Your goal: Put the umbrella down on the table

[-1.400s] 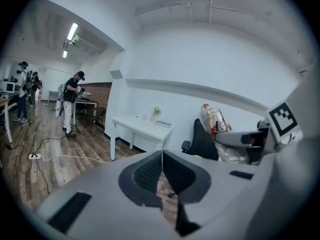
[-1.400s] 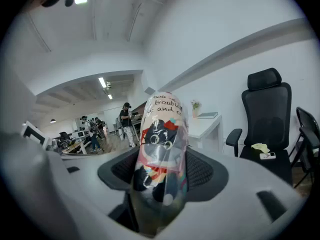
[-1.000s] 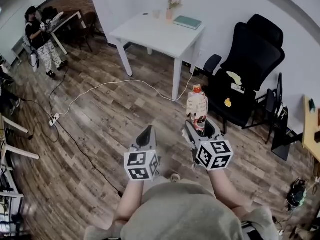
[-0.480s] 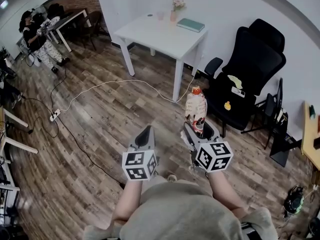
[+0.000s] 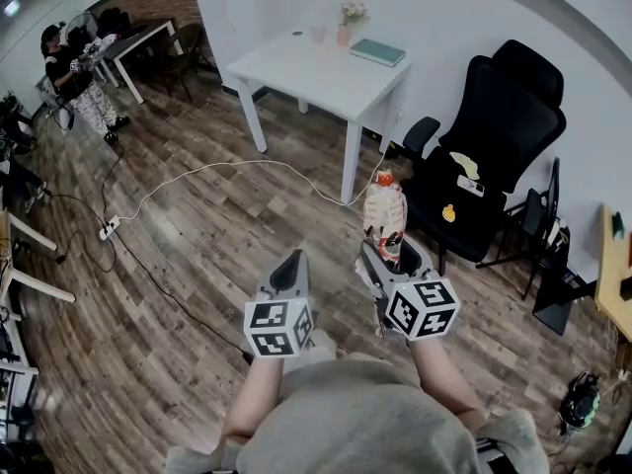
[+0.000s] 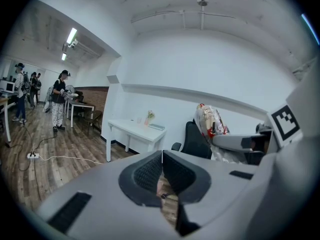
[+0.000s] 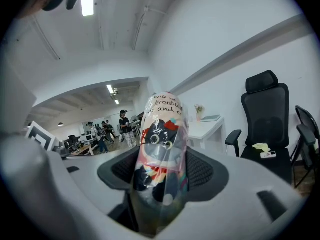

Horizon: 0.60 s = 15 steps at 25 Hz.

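**Umbrella clamped in the right hand-held gripper, table ahead and well apart**

The room is an open office with a plank floor [image 5: 197, 225]; a white cable [image 5: 227, 166] trails across it to a power strip [image 5: 107, 233], and another person [image 5: 74, 77] stands at the far left; a black office chair [image 5: 504, 117] sits to the right, near the wall.

The white table [image 5: 296, 72] stands ahead and slightly left of both arms; a green book [image 5: 377, 52] lies at its far right corner, a small vase of flowers [image 5: 346, 23] and a cup [image 5: 318, 34] stand along its far edge; the stretch toward the near edge and left corner is bare, and I judge that the likely landing place.

The umbrella [image 5: 384, 213], folded short in a printed clear sleeve, is over the floor, nowhere near touching the table; its long axis runs out along the jaws, pointing up and toward the table's near right corner.

The right hand-held gripper [image 5: 395, 260] is clenched on the umbrella's lower part, pads pressed to both sides; the carry falls to this arm, and the umbrella would probably have to tip flat before release.

The left hand-held gripper [image 5: 292, 265] hangs just beside it, jaws together on nothing.
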Motion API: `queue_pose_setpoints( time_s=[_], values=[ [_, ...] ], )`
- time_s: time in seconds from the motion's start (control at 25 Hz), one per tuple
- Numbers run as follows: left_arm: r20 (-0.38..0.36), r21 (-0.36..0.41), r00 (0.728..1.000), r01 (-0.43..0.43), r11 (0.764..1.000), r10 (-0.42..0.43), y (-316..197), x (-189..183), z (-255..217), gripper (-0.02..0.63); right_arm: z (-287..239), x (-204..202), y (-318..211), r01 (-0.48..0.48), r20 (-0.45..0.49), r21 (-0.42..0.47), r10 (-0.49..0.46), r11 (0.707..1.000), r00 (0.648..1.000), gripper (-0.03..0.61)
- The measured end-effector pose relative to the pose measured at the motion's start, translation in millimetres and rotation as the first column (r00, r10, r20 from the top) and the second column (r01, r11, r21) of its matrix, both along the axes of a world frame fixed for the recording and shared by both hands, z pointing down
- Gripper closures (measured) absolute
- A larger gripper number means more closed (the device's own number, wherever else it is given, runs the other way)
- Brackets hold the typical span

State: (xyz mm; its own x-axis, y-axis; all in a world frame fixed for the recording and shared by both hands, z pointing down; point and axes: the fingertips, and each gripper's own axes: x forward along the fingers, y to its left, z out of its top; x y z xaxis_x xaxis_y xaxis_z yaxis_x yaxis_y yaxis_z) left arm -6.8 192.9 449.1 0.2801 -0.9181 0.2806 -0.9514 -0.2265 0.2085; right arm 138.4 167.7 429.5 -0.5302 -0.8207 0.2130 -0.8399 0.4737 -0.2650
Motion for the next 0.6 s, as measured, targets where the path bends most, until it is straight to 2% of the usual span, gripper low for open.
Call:
queue_pose_setpoints(
  time_s=[0.6],
  values=[
    [-0.009, -0.002, 1.0, -0.013, 1.0, 0.013, -58.4, 5.2, 6.4, 0.606, 11.3, 0.8, -55.2, -0.007, 0.009, -0.017, 0.007, 1.0, 1.0, 0.307]
  ],
)
